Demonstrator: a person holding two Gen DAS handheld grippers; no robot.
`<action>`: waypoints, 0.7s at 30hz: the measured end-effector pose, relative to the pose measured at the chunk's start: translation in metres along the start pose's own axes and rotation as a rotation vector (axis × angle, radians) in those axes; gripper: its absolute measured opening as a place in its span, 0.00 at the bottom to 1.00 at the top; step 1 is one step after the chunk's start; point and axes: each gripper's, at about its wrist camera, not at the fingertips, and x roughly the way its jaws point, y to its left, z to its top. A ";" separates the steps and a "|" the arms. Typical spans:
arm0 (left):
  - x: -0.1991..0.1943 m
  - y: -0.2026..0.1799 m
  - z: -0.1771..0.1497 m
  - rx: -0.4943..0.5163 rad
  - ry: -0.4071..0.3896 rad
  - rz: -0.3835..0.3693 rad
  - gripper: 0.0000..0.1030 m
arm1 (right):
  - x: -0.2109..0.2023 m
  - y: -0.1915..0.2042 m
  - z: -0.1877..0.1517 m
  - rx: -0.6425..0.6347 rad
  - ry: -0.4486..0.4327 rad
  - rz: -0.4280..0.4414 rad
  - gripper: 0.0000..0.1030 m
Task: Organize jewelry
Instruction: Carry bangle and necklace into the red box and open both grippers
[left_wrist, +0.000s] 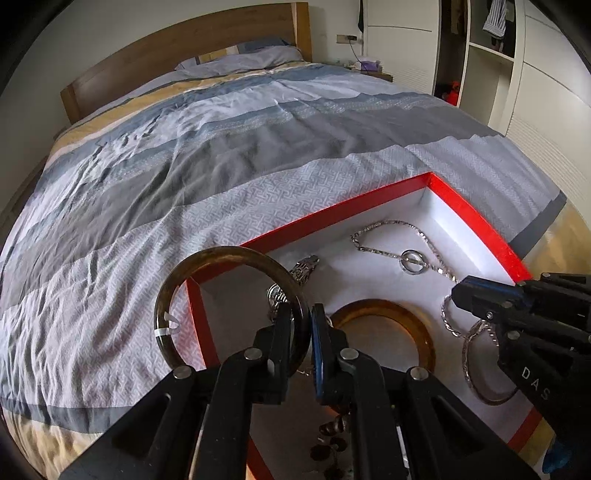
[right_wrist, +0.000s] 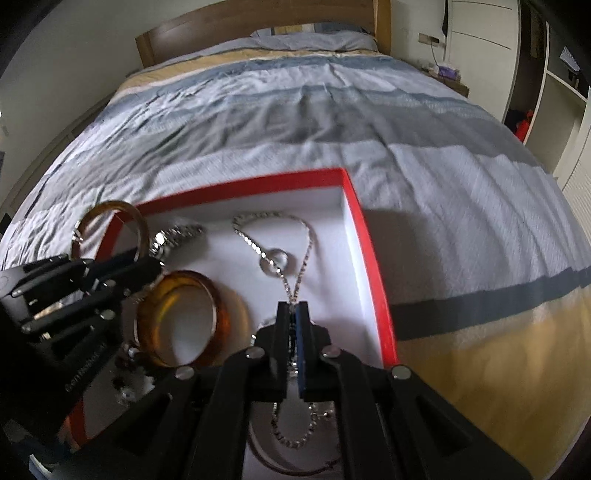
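Two grippers work over the red box (left_wrist: 476, 218) on the bed (left_wrist: 221, 155). Left gripper (left_wrist: 306, 325): fingers clamped on a dark bangle (left_wrist: 192, 266), held upright above the box's left edge. Right gripper (right_wrist: 292, 314): fingers closed on a thin silver chain (right_wrist: 291, 439) that hangs in a loop below them. Inside lie an amber bangle (right_wrist: 225, 317), a pendant necklace (right_wrist: 275, 262) and a watch (right_wrist: 173, 236). Judgement: lower each piece onto bare white floor, clear of the necklace, before letting go; the chain could tangle.

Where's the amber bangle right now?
The amber bangle lies flat in the red-rimmed box, just right of the left hand-held gripper in the right wrist view.
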 end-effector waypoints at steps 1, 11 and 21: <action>0.000 -0.002 0.000 0.005 -0.001 0.003 0.10 | 0.001 0.000 -0.001 -0.003 0.000 0.003 0.04; -0.007 0.000 0.001 -0.028 -0.015 -0.014 0.35 | -0.004 0.003 -0.004 -0.028 0.018 -0.010 0.16; -0.042 0.001 0.004 -0.044 -0.056 -0.032 0.37 | -0.037 -0.001 -0.010 -0.012 -0.014 -0.026 0.31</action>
